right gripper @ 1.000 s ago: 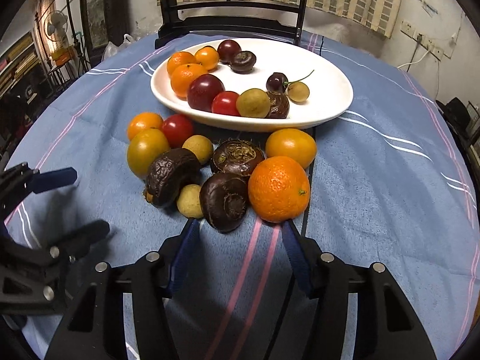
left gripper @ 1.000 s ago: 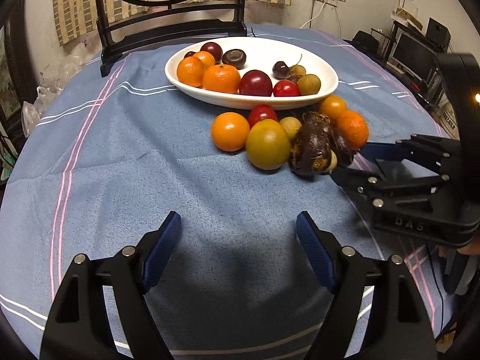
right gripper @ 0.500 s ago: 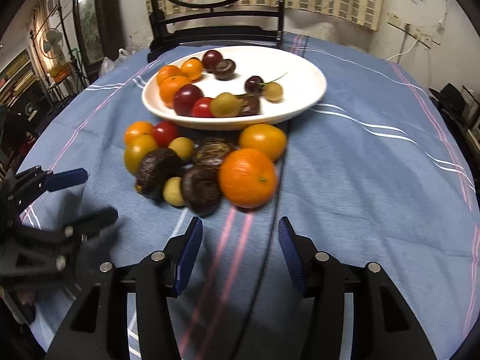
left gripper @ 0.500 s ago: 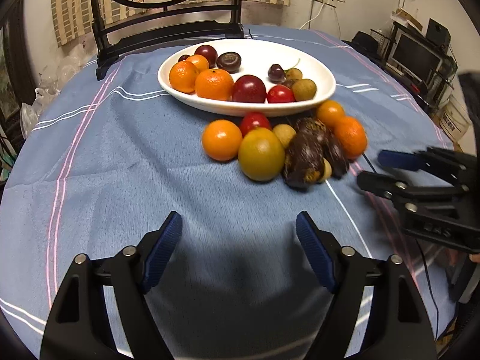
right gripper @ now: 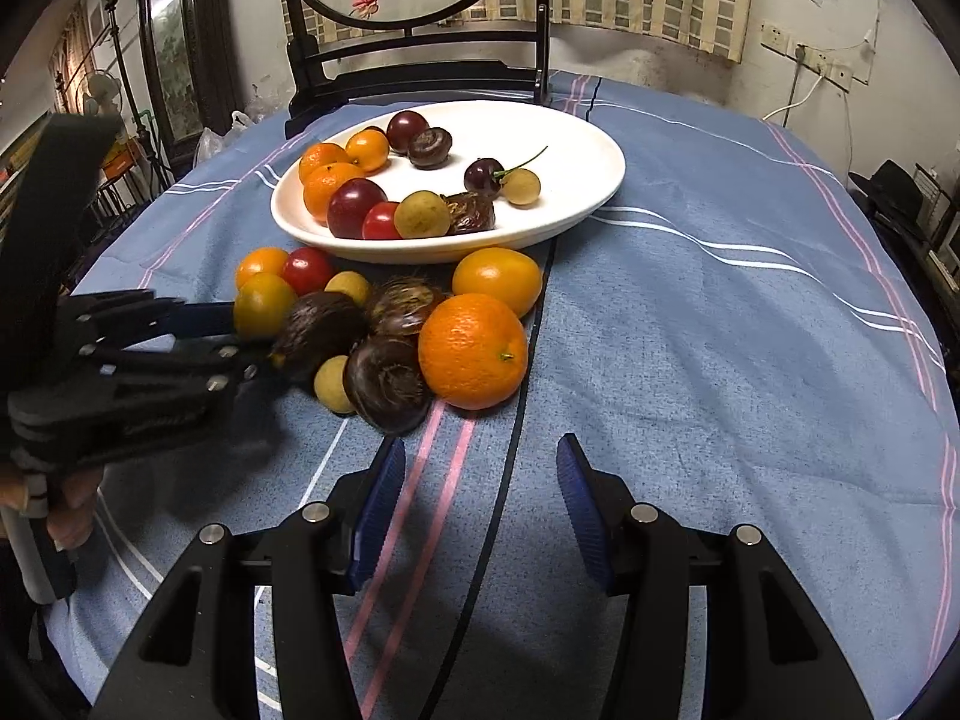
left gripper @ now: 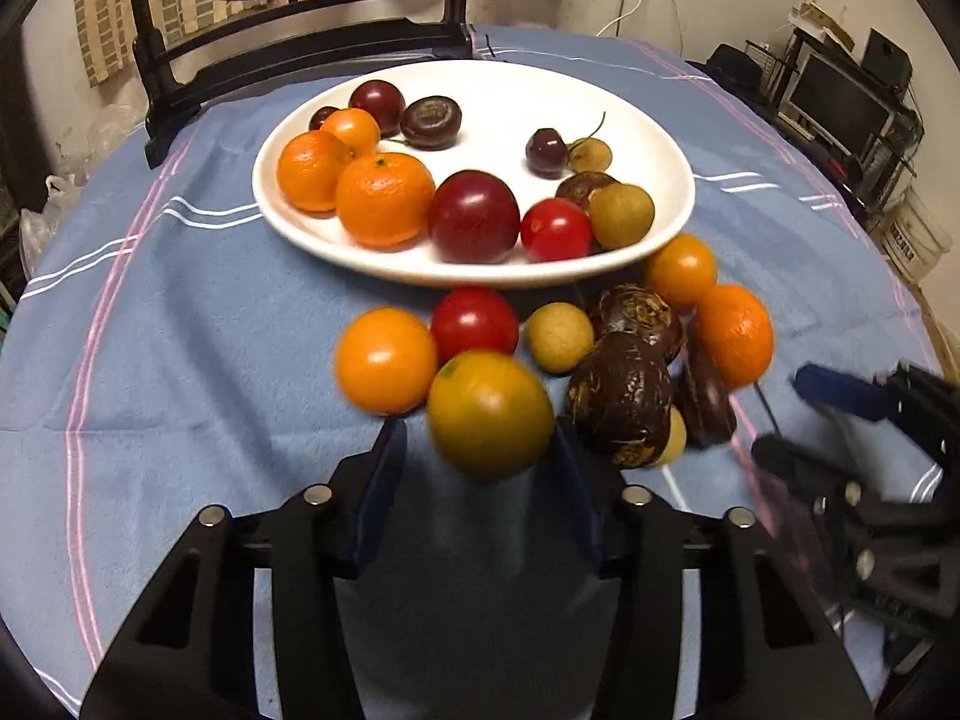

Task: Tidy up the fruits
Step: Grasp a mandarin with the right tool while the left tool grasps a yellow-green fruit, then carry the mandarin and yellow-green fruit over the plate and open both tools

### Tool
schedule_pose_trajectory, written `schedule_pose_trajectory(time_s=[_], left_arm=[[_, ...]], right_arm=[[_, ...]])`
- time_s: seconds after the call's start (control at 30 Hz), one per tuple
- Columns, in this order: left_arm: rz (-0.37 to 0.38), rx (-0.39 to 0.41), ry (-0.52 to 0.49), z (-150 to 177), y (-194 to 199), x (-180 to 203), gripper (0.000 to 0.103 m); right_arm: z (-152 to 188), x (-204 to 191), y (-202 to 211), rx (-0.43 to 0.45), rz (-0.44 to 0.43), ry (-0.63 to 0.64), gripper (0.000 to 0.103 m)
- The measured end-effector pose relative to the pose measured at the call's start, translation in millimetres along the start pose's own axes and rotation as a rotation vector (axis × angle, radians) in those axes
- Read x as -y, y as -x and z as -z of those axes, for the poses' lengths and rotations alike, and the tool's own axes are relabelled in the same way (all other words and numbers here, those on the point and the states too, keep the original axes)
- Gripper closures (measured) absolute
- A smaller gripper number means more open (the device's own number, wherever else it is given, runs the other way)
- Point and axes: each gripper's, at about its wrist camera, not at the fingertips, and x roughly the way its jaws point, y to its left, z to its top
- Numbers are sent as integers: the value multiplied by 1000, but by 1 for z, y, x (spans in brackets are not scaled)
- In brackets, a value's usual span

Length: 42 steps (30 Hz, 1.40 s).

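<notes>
Plate (left gripper: pixel 672 222) behind fruits, chair (left gripper: pixel 300 54) beyond

A plate (right gripper: pixel 576 213) holding fruit sits toward the counter's (right gripper: pixel 720 360) far edge before a chair (right gripper: pixel 420 75), with a cluster of loose fruit (right gripper: pixel 384 324) just beside its near rim.

White plate (left gripper: pixel 660 138) holding orange, dark red and tan fruits; yellow-green fruit (left gripper: pixel 489 414) and dark brown fruit (left gripper: pixel 621 402) on a blue tablecloth (left gripper: pixel 180 360) striped pink and white. Black grippers, blue pads (right gripper: pixel 384 498).
</notes>
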Motion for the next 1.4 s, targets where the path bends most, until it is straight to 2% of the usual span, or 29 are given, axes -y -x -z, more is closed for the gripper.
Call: schedule_pose_trajectory(time_s=[0.03,0.07,0.23,0.43,0.63,0.67,0.87,1.03,1.17,1.23,1.3,1.4], left_arm=[[4,3,2,-2,-1,0,64],[18,7,-1,-3,-2,1,65],[22,4,-8,2,3,1,66],[28,19,-29,23,22,-5,66],[25,24,-27,32,29,-10,66],[25,27,-28,33,29,-11,66],[23,46,-28,31,37,-16,66],[31,111,-40,8,60,-17,66],[15,204,-50,-34,77,-12,66],[-6,237,-46,-56,75,-12,66],[-21,241,-28,-77,64,-14,66],[-53,212,7,-101,36,-20,66]], right_arm=[[0,1,0,0,1,2,50],[0,1,0,-1,3,3,50],[-7,5,-6,-15,4,17,50],[-19,8,-23,-49,-5,21,50],[-33,-2,-37,-51,-15,66,50],[-34,-4,-38,-50,-18,74,59],[-30,-4,-24,-32,-43,59,62],[-33,-1,12,71,-55,41,62],[-62,-2,40,237,-23,40,62],[-81,-4,38,280,-31,39,61],[-97,-4,25,283,-42,37,61],[-112,-5,-7,231,-36,31,61]])
